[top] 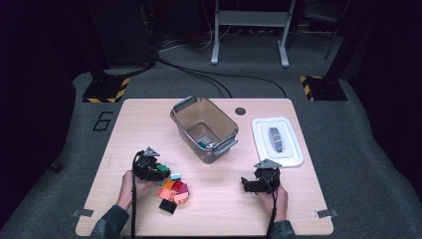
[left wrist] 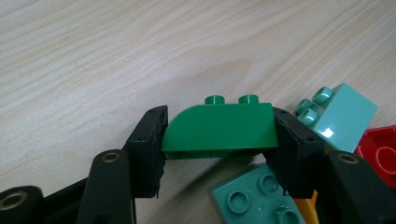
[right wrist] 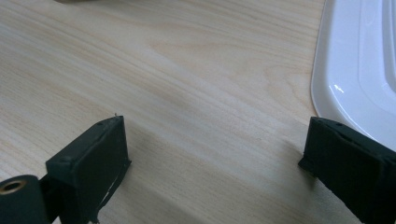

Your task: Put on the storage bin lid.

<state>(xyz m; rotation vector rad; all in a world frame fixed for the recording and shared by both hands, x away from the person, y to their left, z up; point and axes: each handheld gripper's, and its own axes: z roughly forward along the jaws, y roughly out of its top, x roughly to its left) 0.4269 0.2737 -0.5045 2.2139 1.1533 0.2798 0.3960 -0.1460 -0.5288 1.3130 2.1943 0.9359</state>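
Left gripper (left wrist: 219, 140) jaws against green brick (left wrist: 218, 128)

table (top: 149, 114) | bin (top: 185, 124) at centre, toward 12 o'clock | lid (top: 293, 149) lying flat at its 3 o'clock, apart from it | brick pile (top: 173, 191) at bin's 7 o'clock | curved brick (left wrist: 218, 128) at the pile's 10 o'clock edge | small pieces lie in bin

A green curved-top brick (left wrist: 218, 128), two studs up, sits upright on the table beside other bricks.
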